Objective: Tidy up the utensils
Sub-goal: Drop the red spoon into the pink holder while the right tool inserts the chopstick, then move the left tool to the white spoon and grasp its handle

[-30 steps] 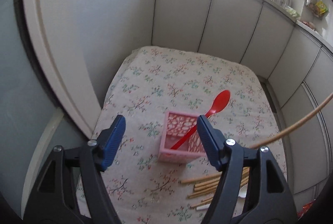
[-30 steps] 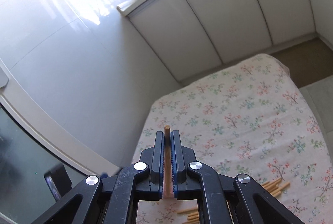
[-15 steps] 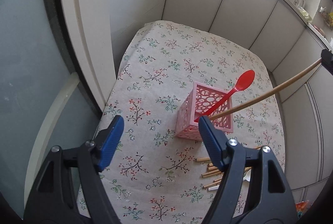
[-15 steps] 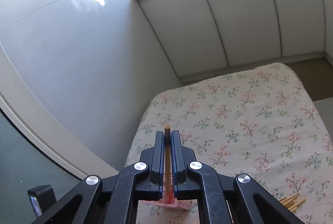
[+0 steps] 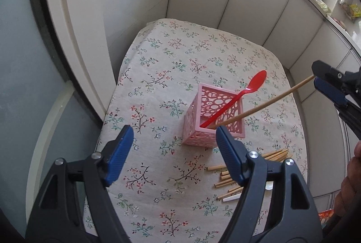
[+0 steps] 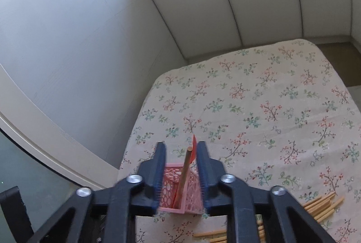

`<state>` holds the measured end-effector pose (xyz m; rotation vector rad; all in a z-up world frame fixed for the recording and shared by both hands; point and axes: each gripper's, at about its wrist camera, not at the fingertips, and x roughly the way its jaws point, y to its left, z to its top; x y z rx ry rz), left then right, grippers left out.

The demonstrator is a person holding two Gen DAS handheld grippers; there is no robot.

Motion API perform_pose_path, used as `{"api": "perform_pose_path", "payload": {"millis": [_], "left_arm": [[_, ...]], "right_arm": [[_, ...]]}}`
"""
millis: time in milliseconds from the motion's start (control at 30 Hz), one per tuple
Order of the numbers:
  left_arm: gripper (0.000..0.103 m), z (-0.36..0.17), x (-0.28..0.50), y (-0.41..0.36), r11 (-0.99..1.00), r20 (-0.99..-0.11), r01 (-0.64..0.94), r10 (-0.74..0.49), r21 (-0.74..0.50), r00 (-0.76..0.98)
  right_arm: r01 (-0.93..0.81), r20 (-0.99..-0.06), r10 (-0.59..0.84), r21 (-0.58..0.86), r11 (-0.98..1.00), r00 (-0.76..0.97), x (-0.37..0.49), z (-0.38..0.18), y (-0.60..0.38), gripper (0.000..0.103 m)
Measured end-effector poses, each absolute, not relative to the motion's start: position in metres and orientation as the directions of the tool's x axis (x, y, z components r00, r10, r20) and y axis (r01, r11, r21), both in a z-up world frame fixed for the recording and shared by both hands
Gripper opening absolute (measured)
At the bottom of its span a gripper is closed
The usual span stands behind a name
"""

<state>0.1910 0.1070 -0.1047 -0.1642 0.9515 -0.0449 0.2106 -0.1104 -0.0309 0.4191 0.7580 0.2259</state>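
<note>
The wooden chopstick (image 6: 183,173) is seen between the opening right gripper (image 6: 180,164) pads, untouched, its tip inside the pink holder (image 6: 180,193); the left gripper (image 5: 173,148) is held wide, empty.

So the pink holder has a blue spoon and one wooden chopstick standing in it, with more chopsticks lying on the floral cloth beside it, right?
Not quite: the spoon is red, not blue, as the left wrist view shows. The rest holds: it leans in the pink holder with one wooden chopstick, and more chopsticks lie on the floral cloth beside it.

Sunlit pale cabinet panels (image 6: 259,1) behind floral-clothed table (image 5: 203,51).
</note>
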Motion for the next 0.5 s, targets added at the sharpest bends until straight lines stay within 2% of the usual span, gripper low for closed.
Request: {"api": "perform_pose_path", "payload": {"millis": [200, 433, 500], "left_arm": [[0.081, -0.099, 0.183, 0.085, 0.992, -0.801, 0.038, -0.120, -0.121, 0.586], [0.082, -0.105, 0.178, 0.061, 0.989, -0.816, 0.109, -0.148, -0.105, 0.558], [0.082, -0.108, 0.177, 0.054, 0.986, -0.824, 0.123, -0.160, -0.111, 0.543]], "right_arm": [[-0.019, -0.622, 0.338, 0.460, 0.888, 0.706, 0.189, -0.027, -0.140, 0.054], [0.070, -0.693, 0.321, 0.473, 0.878, 0.646, 0.164, -0.050, -0.183, 0.067], [0.097, -0.717, 0.322, 0.477, 0.874, 0.618, 0.159, -0.062, -0.193, 0.068]]}}
